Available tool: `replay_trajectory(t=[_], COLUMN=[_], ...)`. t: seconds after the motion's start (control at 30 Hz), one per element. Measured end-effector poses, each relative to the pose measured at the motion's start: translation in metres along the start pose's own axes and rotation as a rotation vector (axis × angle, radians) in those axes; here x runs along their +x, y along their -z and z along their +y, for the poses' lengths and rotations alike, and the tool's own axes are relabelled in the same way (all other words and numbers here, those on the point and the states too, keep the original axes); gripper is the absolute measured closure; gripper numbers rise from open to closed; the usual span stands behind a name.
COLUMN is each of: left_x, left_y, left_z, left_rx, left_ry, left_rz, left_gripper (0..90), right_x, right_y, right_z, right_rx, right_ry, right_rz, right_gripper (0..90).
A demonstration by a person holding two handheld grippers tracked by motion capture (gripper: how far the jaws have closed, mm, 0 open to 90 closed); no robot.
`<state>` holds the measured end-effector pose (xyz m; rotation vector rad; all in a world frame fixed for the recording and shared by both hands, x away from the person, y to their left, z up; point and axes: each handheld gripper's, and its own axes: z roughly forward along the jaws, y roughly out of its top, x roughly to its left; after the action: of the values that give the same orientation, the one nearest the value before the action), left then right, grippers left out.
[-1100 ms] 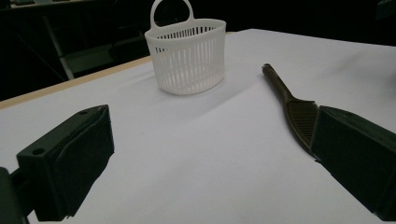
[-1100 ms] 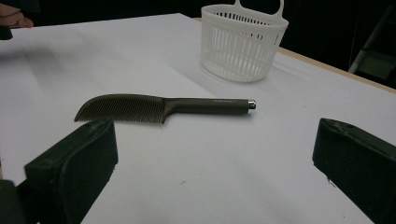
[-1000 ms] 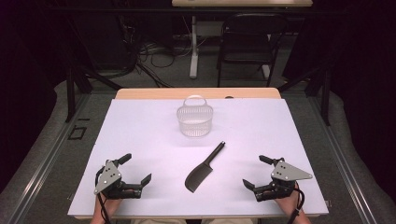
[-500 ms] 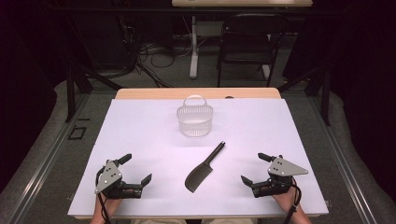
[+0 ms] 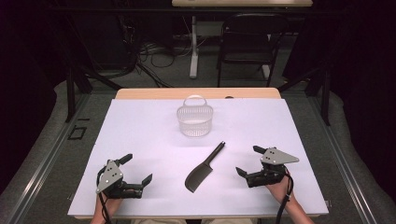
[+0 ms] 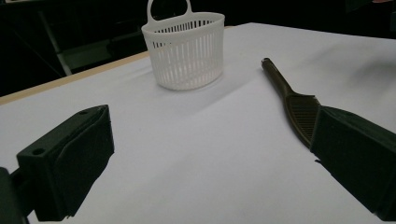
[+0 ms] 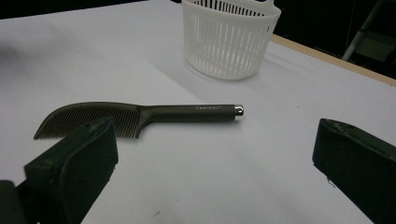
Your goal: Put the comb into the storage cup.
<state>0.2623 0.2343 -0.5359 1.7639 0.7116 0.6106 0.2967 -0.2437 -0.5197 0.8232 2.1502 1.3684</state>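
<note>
A dark comb [image 5: 204, 168] with a long handle lies flat on the white table cover, handle pointing toward a white slotted basket [image 5: 194, 120] that stands upright farther back. My left gripper [image 5: 137, 169] rests at the front left, open and holding nothing. My right gripper [image 5: 248, 160] sits at the front right, open too, a short way right of the comb. The left gripper view has the basket [image 6: 187, 51] ahead and the comb [image 6: 292, 100] partly behind the right jaw of the gripper [image 6: 212, 126]. In the right gripper view the comb [image 7: 135, 116] lies just ahead of the gripper [image 7: 217, 140], with the basket [image 7: 231, 39] beyond.
The white cover [image 5: 140, 130] spans the table, with a wooden strip [image 5: 154, 93] along the far edge. A black chair [image 5: 245, 42] and floor cables stand beyond the table. Dark frame rails run along both sides.
My right gripper has shifted slightly left and forward, toward the comb. The left gripper, comb and basket have not moved.
</note>
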Motion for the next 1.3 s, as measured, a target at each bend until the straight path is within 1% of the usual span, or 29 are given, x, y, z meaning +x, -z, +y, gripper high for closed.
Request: replay_trajectory(t=[0.1, 0.17, 0.23, 0.47, 0.67, 0.97, 1.3], left_x=[0.000, 0.000, 0.000, 0.001, 0.000, 0.001, 0.001], left_y=[0.000, -0.001, -0.001, -0.001, -0.003, -0.003, -0.003], left_z=[0.000, 0.000, 0.000, 0.000, 0.000, 0.000, 0.000], left_rx=[0.000, 0.001, 0.001, 0.003, 0.004, 0.005, 0.007], left_ry=[-0.003, -0.002, -0.002, 0.000, 0.003, 0.002, 0.003], left_rz=[0.000, 0.000, 0.000, 0.000, -0.005, -0.002, -0.001], left_gripper=[0.0, 0.0, 0.0, 0.0, 0.0, 0.0, 0.0], right_x=[-0.002, -0.004, -0.005, -0.008, -0.011, -0.016, -0.024], right_y=[-0.005, -0.008, -0.012, -0.021, -0.030, -0.042, -0.056], right_z=[0.003, 0.004, 0.006, 0.009, 0.013, 0.018, 0.025], right_rx=[0.012, 0.014, 0.028, 0.039, 0.041, 0.062, 0.070], right_ry=[0.000, -0.010, -0.010, -0.010, -0.019, -0.023, -0.039], right_rz=[0.001, 0.008, 0.012, 0.026, 0.039, 0.043, 0.043], right_gripper=[0.0, 0.0, 0.0, 0.0, 0.0, 0.0, 0.0])
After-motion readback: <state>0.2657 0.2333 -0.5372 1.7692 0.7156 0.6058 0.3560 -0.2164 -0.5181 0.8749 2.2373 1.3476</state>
